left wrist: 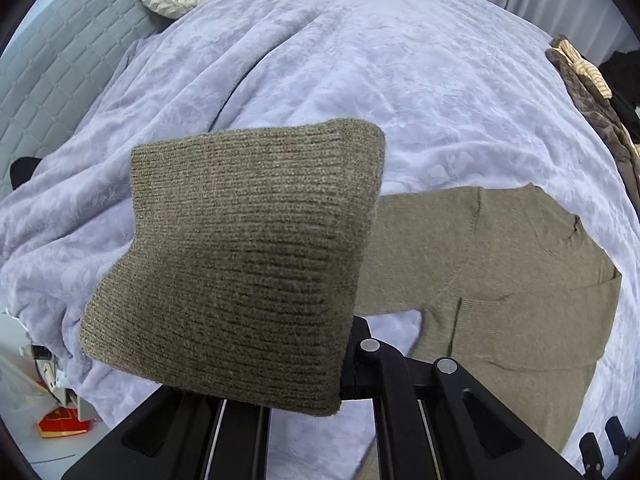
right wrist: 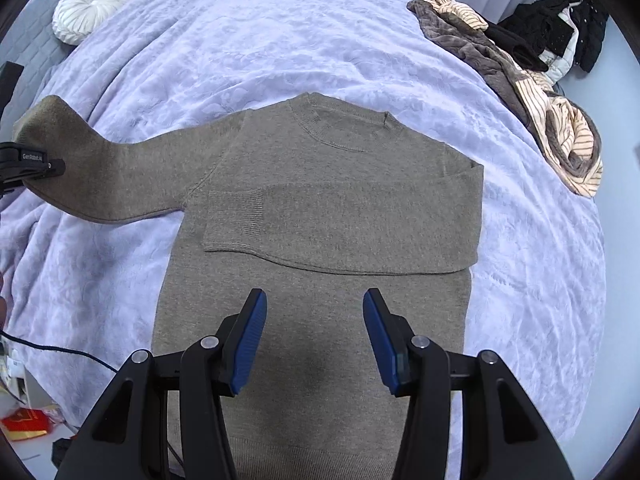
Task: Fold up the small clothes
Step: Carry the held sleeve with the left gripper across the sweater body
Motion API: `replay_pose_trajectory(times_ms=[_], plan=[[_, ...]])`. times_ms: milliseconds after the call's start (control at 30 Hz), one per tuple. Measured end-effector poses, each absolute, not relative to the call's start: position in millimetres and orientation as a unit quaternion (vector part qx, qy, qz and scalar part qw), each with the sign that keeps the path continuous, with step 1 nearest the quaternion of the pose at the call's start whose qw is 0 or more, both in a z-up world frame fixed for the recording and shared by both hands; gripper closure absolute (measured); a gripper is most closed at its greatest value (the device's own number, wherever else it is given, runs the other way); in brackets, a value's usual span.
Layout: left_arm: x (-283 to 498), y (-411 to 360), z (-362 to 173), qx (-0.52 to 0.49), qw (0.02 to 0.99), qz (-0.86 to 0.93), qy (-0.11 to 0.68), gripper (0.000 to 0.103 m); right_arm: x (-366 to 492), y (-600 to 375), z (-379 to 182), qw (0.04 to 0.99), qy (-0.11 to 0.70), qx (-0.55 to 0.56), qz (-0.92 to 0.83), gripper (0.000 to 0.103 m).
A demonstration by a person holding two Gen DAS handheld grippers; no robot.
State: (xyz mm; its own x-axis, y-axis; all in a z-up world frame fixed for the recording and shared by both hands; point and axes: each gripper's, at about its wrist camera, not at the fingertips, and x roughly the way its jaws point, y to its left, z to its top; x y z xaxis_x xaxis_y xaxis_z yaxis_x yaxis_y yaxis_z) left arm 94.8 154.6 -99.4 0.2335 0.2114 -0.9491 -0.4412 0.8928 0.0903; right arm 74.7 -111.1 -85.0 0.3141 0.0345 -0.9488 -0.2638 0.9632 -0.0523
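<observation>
We log the sweater (right wrist: 316, 208) flat mid-bed, one sleeve (right wrist: 340, 220) already across its chest — left gripper (right wrist: 60, 168) clamps the other cuff (left wrist: 240, 264), apparently lifted, while right gripper (right wrist: 314, 344) hovers agape, empty, above its hem — body folds remain.

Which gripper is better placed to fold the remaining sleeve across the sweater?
Left. The left gripper already clamps that sleeve's cuff, lifted; the right gripper hangs open over the sweater.
</observation>
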Motion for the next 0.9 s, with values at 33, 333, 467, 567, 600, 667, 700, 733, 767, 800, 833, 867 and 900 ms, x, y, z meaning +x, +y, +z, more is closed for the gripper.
replay_pose_trajectory(times_ms=[33,333,467,567,600,667,700,733,767,800,833,867,900], plan=[[95,147,-96,-0.094,0.781,0.208,0.581,0.094,74,-115,-84,0.806,0.577,-0.095,0.093,0.049],[100,89,-76,-0.064,0.789,0.194,0.58,0.094,70,-141,-79,0.811,0.57,-0.071,0.111,0.049],[102,70,-70,-0.053,0.792,0.191,0.578,0.094,67,-151,-77,0.813,0.567,-0.068,0.116,0.049],[104,57,-66,-0.046,0.793,0.189,0.577,0.094,65,-158,-77,0.812,0.568,-0.063,0.118,0.049],[104,54,-65,-0.044,0.794,0.188,0.577,0.094,64,-160,-77,0.812,0.568,-0.062,0.12,0.049],[105,45,-64,-0.04,0.794,0.186,0.577,0.094,63,-163,-77,0.813,0.566,-0.062,0.123,0.049],[106,40,-63,-0.037,0.795,0.184,0.577,0.094,63,-163,-77,0.812,0.567,-0.062,0.122,0.049],[106,36,-63,-0.035,0.795,0.183,0.577,0.094,62,-165,-77,0.812,0.567,-0.063,0.124,0.049],[106,32,-62,-0.033,0.796,0.181,0.577,0.094,62,-166,-77,0.812,0.567,-0.063,0.125,0.049],[107,27,-62,-0.031,0.796,0.18,0.577,0.094,61,-168,-76,0.812,0.567,-0.064,0.126,0.049],[108,22,-62,-0.028,0.796,0.178,0.578,0.094,60,-170,-76,0.811,0.567,-0.064,0.128,0.049],[109,17,-62,-0.026,0.795,0.176,0.58,0.094,59,-171,-76,0.811,0.567,-0.065,0.13,0.049],[110,11,-63,-0.023,0.795,0.173,0.581,0.094,59,-173,-76,0.811,0.567,-0.067,0.131,0.049]])
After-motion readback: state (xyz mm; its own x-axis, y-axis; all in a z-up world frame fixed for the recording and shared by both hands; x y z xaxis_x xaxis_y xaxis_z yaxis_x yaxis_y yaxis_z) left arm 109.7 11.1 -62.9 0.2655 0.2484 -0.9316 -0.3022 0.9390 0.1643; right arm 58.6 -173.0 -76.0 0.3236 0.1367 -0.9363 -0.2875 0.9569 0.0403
